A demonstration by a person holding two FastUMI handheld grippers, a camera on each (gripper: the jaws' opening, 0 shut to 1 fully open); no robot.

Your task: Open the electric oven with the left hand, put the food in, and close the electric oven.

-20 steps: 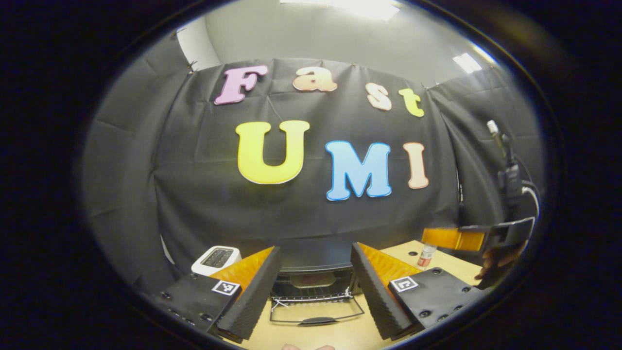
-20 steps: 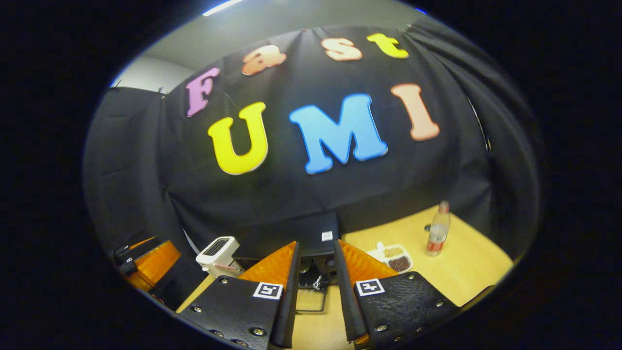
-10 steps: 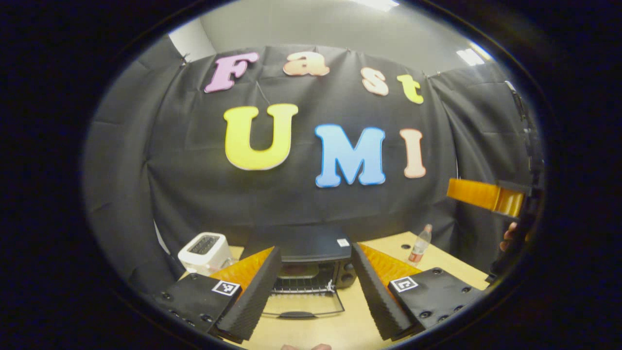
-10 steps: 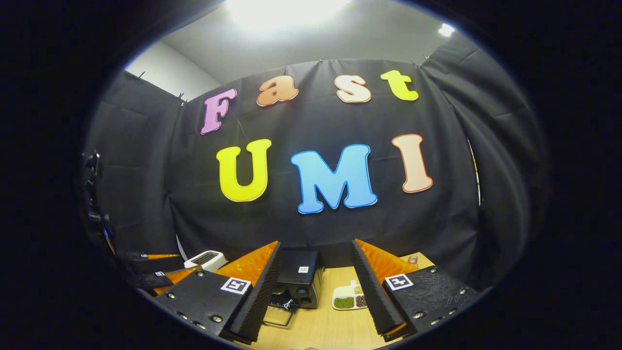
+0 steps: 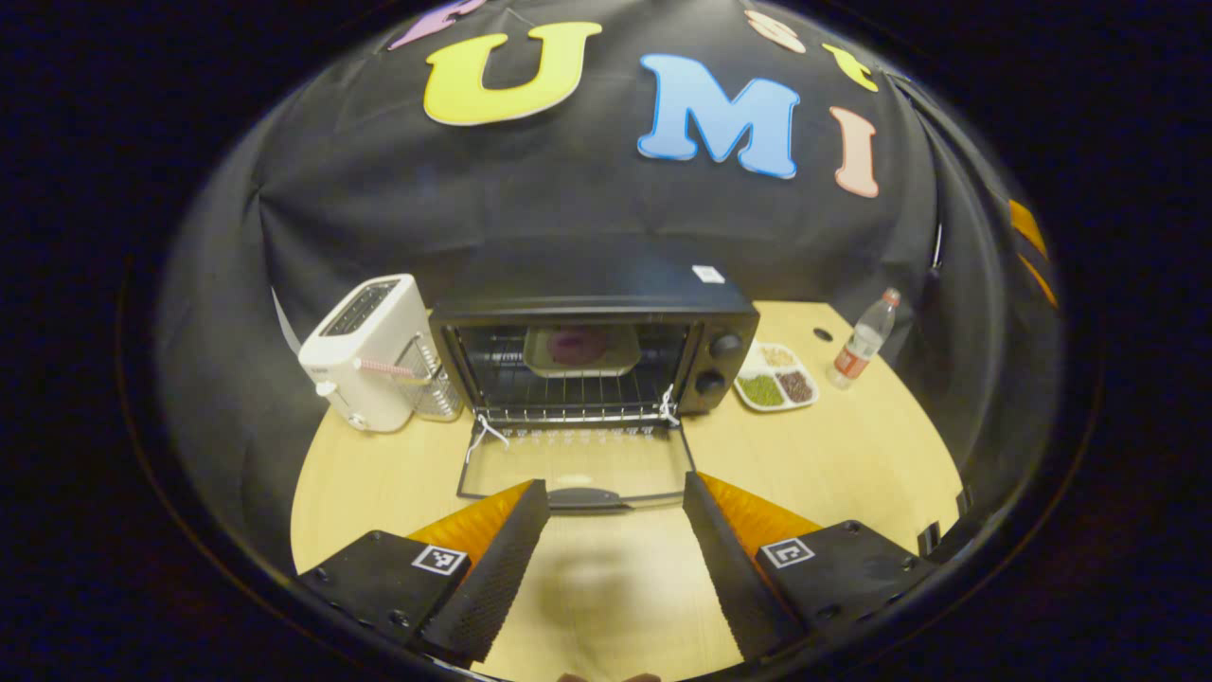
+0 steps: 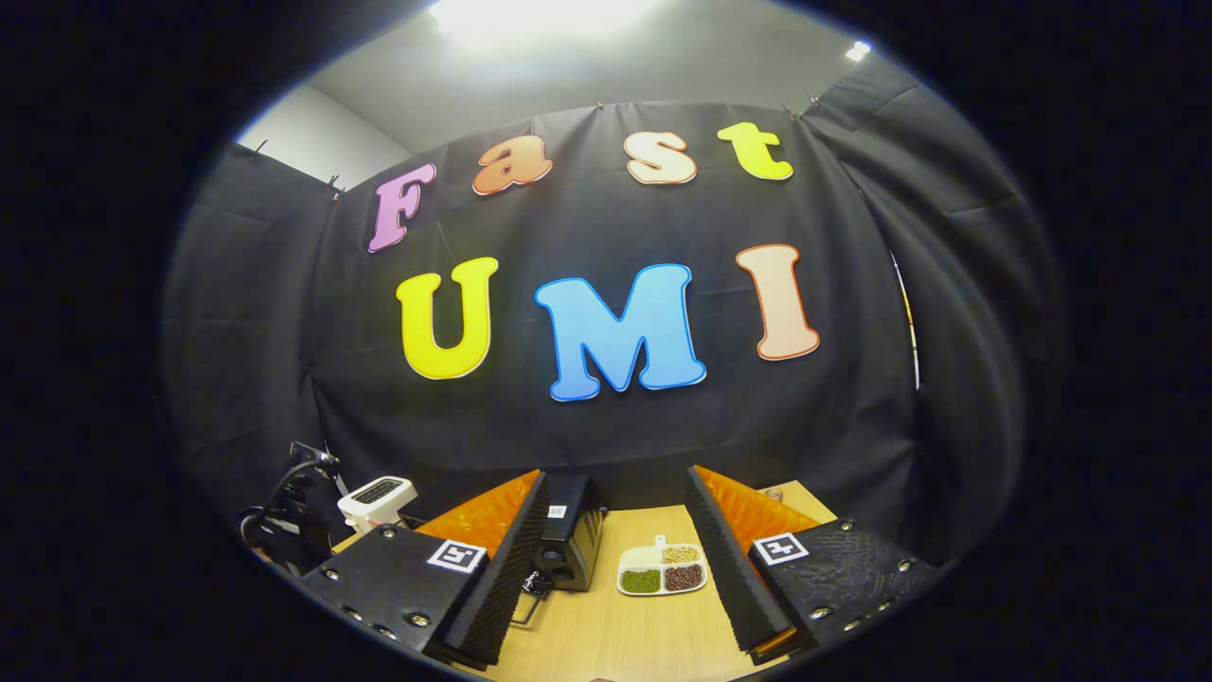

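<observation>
Pale wood of the table fills the lower half of the left gripper view, and on it, at centre frame, stands the electric oven with its glass door dropped flat toward the camera, handle at the near edge. Inside, on the wire rack, sits a tray of food with something dark and roundish on it, too blurred to make out. The left gripper sits at the bottom of the frame with its two fingers spread wide apart, holding nothing and touching nothing; the door's handle lies just beyond the fingertips, seen in the gap between them. A white toaster stands just left of the oven, a divided dish of grains and beans just right of it, and a plastic bottle farther right near the cloth wall. In the right gripper view, the right gripper is likewise spread wide and empty, raised and pointing at the cloth wall, with the table low in the frame. Between its fingers show the oven's right side with two knobs and the divided dish. The toaster appears at lower left, and beside it, at the left edge, a dark cabled piece of gear that I cannot identify.
</observation>
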